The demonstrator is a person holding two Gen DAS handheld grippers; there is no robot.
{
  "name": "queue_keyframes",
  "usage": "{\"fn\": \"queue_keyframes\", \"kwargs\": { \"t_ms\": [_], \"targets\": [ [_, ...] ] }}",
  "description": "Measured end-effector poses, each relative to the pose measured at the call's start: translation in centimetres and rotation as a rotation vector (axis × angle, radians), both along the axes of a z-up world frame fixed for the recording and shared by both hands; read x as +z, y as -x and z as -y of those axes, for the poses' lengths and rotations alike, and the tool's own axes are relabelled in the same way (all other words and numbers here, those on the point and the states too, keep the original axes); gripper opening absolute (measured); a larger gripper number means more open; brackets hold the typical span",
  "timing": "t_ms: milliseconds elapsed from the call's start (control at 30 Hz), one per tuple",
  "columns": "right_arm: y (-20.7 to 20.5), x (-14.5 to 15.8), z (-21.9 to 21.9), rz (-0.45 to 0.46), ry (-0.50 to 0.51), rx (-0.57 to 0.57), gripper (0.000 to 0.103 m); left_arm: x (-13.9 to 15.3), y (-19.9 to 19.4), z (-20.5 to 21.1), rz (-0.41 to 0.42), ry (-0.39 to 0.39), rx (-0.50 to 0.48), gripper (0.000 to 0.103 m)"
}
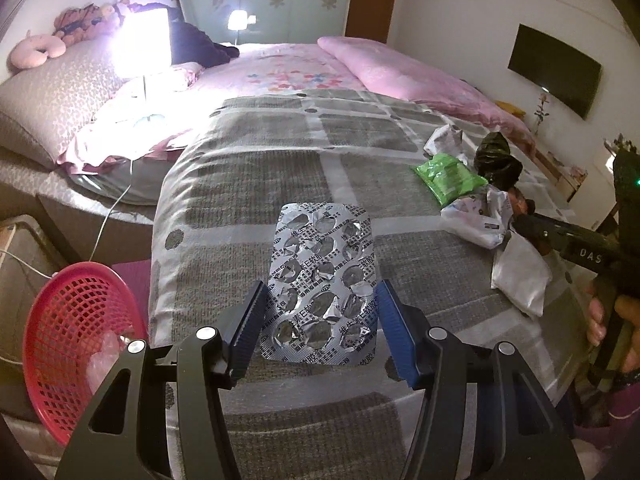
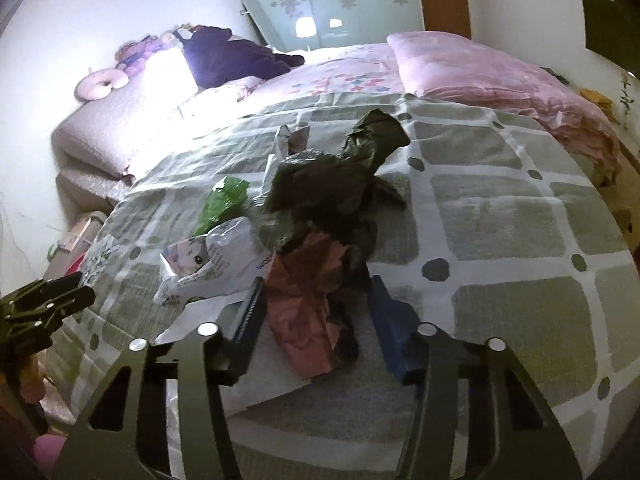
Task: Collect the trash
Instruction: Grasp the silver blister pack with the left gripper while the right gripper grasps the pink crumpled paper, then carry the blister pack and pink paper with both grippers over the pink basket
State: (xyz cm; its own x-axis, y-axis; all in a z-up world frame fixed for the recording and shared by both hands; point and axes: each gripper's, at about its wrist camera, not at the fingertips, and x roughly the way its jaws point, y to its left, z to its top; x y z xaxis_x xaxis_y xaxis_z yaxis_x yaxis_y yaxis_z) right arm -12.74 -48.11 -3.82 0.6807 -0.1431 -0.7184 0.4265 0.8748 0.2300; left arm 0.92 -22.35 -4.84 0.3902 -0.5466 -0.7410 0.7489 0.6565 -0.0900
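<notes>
Red basket [image 1: 76, 344]: stands beside the bed [image 1: 280, 184], lower left in the left wrist view. It holds a pale, translucent item; identity cannot be determined.

Left claw [image 1: 320, 324]: angled down over the bed's grey checked blanket. The jaws are partly closed on the side edges of an emptied foil blister pack [image 1: 324, 280], which projects forward from the pads.

Right claw [image 2: 316, 316]: angled down over the trash heap on the blanket. The jaws stand narrowed around a crumpled pink paper [image 2: 308, 312] tangled with a black bag [image 2: 340, 176]. Pad contact cannot be confirmed because of blur. A hand [image 1: 612, 320] on the claw's grip is partly cut off at the right edge of the left wrist view.

Remaining trash on the blanket: green packet [image 1: 448, 178], printed white wrapper [image 2: 212, 264], white pouch [image 1: 520, 276].
</notes>
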Motion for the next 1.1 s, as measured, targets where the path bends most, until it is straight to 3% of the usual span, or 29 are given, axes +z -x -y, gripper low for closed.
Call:
{"fn": "queue_keyframes", "kwargs": {
  "t_ms": [300,767,1100],
  "targets": [
    [0.8,0.8,-0.4,0.025,0.001,0.008,0.031,0.4,-0.1,-0.3,0.010,0.009,0.011,0.054],
    [3.8,3.6,-0.9,0.104,-0.002,-0.029,0.029,2.2,0.2,-1.2,0.041,0.034,0.029,0.054],
    [2.5,6.0,-3.9,0.149,0.017,0.054,0.029,3.8,0.1,-2.6,0.065,0.049,0.061,0.054]
  ]
}}
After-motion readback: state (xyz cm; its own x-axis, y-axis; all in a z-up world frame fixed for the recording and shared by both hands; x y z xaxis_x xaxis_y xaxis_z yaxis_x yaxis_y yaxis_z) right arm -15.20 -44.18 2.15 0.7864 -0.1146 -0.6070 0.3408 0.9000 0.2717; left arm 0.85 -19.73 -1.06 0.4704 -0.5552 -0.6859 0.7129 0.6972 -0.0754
